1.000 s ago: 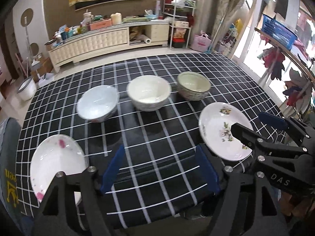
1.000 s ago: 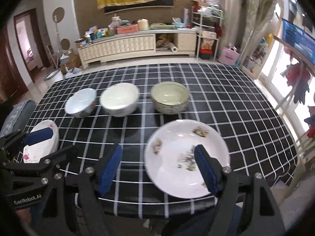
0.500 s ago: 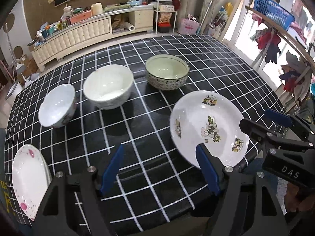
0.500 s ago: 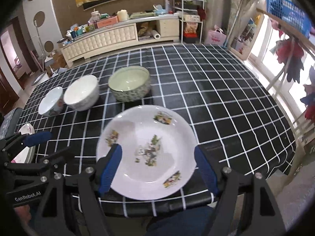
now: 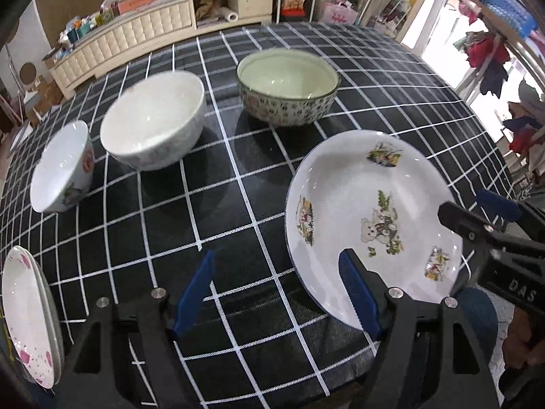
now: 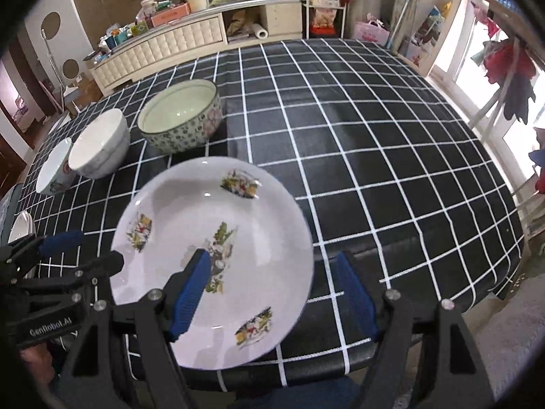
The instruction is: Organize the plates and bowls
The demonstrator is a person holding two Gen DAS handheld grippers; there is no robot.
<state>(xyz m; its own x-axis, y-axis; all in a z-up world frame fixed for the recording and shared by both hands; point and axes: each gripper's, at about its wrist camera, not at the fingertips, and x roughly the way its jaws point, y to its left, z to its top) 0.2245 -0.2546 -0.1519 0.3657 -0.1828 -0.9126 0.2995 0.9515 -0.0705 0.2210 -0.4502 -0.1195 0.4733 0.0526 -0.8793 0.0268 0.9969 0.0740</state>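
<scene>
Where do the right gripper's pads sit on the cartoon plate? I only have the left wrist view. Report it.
Observer: The right gripper is open. One pad hangs over the inside of the cartoon plate, and the other is outside its rim.
Operator: Now tell me what lies to the right of that plate.
Observer: Only the checked tablecloth, running to the table's edge, where it drapes down.
</scene>
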